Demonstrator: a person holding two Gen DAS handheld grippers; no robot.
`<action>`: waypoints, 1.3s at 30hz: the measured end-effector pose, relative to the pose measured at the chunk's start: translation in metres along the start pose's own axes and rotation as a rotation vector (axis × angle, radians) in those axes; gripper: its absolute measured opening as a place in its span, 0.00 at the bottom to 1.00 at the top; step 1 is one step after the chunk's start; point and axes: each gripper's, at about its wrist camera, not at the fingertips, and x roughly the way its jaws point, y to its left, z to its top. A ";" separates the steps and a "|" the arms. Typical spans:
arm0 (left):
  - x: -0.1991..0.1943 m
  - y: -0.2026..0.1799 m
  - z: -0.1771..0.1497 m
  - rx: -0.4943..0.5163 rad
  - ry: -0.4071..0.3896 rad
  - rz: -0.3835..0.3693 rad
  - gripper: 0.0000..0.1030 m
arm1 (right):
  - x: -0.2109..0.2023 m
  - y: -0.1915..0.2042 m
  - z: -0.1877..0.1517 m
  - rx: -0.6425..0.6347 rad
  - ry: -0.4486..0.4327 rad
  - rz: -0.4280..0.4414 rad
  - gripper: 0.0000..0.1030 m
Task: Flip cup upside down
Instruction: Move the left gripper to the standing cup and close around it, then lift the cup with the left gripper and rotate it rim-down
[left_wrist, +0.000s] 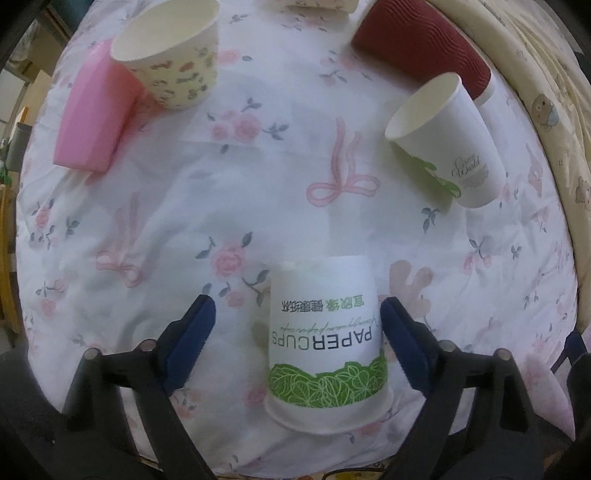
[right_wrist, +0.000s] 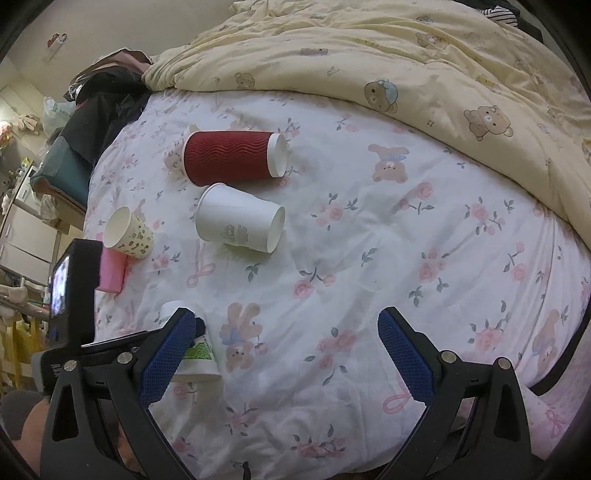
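Bedding is carrying everything: a floral sheet (right_wrist: 369, 258) is lying flat, and a bear-print quilt (right_wrist: 406, 55) is bunching along its far edge. Left tongs (left_wrist: 298, 315) are hanging spread wide, with the PAPERCUPS cup (left_wrist: 327, 339) standing upside down between the fingers, its print inverted, its rim down on the sheet near the near edge, touching neither pad. Right tongs (right_wrist: 286, 332) are spreading wide over bare sheet, gripping nothing. A red cup (right_wrist: 232, 157) and a white cup (right_wrist: 240, 219) are lying on their sides mid-sheet, both showing empty mouths. A patterned cup (left_wrist: 173, 55) is leaning, empty, against a pink block (left_wrist: 92, 110). In the right view the task cup is hiding mostly behind a finger.
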 end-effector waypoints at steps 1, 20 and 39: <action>0.001 -0.001 0.000 0.003 0.002 -0.001 0.75 | 0.001 0.000 0.000 0.000 0.001 0.001 0.98; -0.051 0.040 -0.018 0.026 -0.063 -0.077 0.51 | 0.003 0.014 0.000 -0.021 0.002 0.025 0.98; -0.108 0.104 -0.039 0.056 -0.317 -0.087 0.51 | -0.006 0.057 -0.015 -0.131 -0.062 0.086 0.98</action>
